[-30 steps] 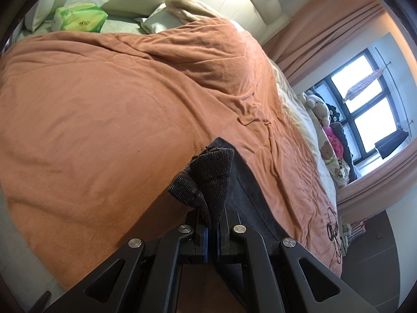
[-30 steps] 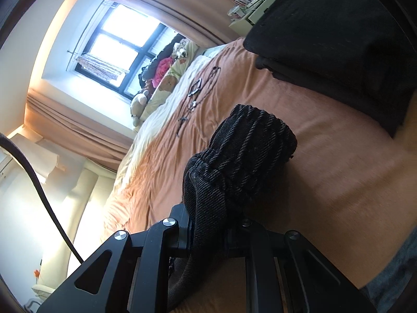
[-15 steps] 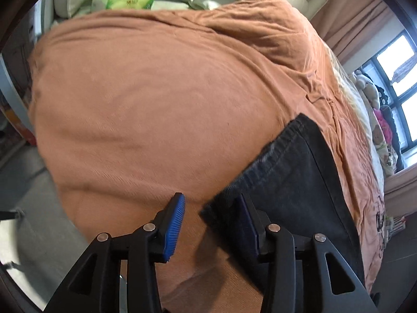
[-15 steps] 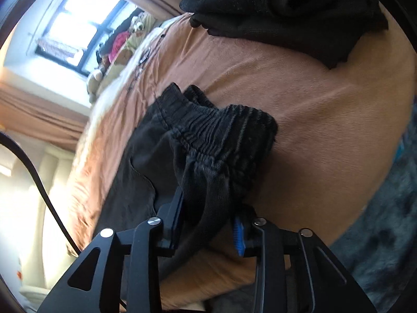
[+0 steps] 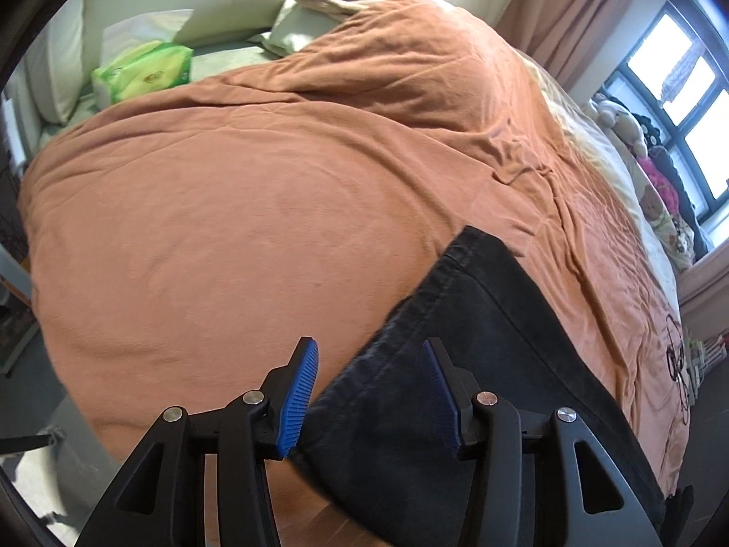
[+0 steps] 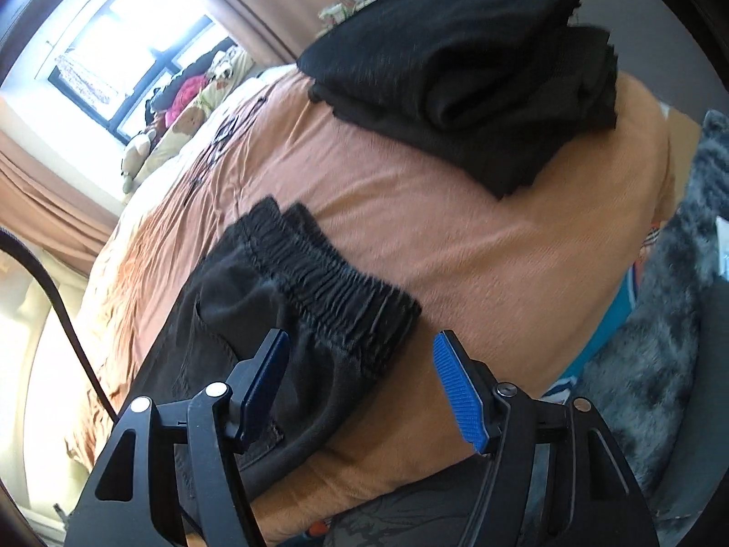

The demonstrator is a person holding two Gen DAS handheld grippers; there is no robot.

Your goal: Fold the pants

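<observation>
An orange bedspread (image 5: 282,209) is covering the bed, wrinkling toward the far side. A green tissue pack (image 5: 143,70) is lying by a white pillow (image 5: 54,68) at the headboard. Stuffed toys (image 5: 647,168) are sitting along the window (image 5: 683,105), with pinkish curtains (image 5: 569,13) hanging beside it. A folded black pile (image 6: 469,77) is resting on the bedspread, and a grey furry rug (image 6: 660,342) is lying beside the bed.

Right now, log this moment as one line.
left tool: open, just released | right tool: open, just released | dark denim pants: flat on orange bedspread
</observation>
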